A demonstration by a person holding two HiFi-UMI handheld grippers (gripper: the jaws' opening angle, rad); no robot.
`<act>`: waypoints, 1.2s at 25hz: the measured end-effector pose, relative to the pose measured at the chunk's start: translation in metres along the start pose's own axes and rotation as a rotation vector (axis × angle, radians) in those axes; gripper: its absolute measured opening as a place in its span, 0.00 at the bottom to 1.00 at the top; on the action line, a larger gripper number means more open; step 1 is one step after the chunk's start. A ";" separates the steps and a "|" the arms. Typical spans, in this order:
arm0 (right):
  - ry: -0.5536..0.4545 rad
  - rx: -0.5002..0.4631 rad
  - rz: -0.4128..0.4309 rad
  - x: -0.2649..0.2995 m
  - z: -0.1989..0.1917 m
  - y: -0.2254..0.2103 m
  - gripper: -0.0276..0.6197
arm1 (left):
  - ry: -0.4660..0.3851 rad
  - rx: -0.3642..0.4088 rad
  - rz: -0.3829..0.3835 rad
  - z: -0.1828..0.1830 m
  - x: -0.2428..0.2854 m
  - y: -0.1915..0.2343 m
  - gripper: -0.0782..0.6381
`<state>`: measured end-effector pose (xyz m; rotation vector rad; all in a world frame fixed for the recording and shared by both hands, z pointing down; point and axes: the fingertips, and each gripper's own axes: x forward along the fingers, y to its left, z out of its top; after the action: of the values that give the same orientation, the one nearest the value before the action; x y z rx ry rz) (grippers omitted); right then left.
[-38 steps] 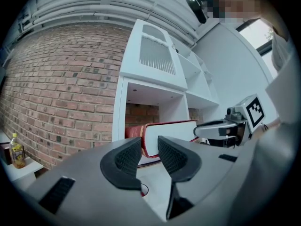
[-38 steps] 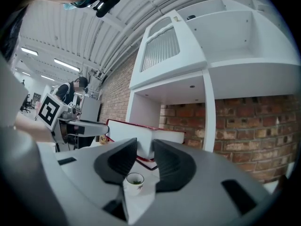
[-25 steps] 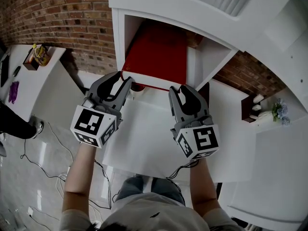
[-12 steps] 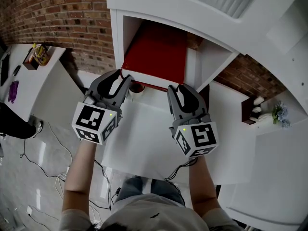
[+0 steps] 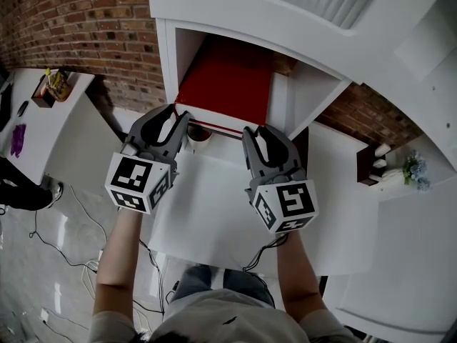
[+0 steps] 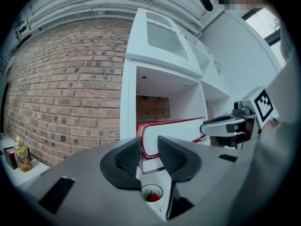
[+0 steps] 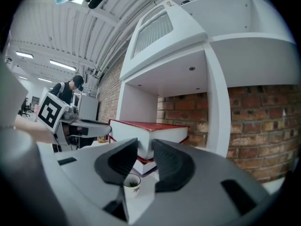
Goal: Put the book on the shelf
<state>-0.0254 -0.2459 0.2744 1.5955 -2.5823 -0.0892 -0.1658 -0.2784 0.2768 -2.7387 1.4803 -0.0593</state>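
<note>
A thick red book (image 5: pixel 228 84) lies flat in the white shelf (image 5: pixel 166 63) compartment, and its near edge juts out a little past the front. My left gripper (image 5: pixel 173 120) is at the book's near left corner. My right gripper (image 5: pixel 260 136) is at the near right corner. In the left gripper view the book's (image 6: pixel 174 131) corner shows in the gap of the left gripper (image 6: pixel 149 154). In the right gripper view the book's (image 7: pixel 155 128) corner shows in the gap of the right gripper (image 7: pixel 145 154). Both jaws stand apart with no pad pressing the covers. I cannot tell whether the fingertips touch the book.
A small white cup (image 5: pixel 200 133) stands on the white table (image 5: pixel 207 206) just below the shelf front, between the grippers. A brick wall (image 5: pixel 86 20) is behind. A side counter with a bottle (image 5: pixel 58 83) is far left and a small plant (image 5: pixel 414 164) is at right. A person (image 7: pixel 70 91) stands far off.
The head view has drifted slightly, so the shelf and the grippers sit a bit further left in the picture. Both grippers keep their places at the book's near corners.
</note>
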 end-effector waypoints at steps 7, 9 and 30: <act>0.012 0.003 0.003 0.003 -0.004 -0.001 0.21 | 0.003 0.001 0.003 -0.005 0.003 0.002 0.27; 0.013 0.004 0.004 0.004 -0.005 -0.002 0.21 | 0.002 0.001 0.002 -0.005 0.004 0.002 0.27; -0.015 0.016 0.000 -0.009 -0.005 0.006 0.21 | -0.048 0.013 0.036 -0.002 -0.021 0.002 0.24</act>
<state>-0.0265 -0.2350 0.2792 1.6057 -2.6010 -0.0802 -0.1790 -0.2625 0.2787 -2.6830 1.5105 -0.0018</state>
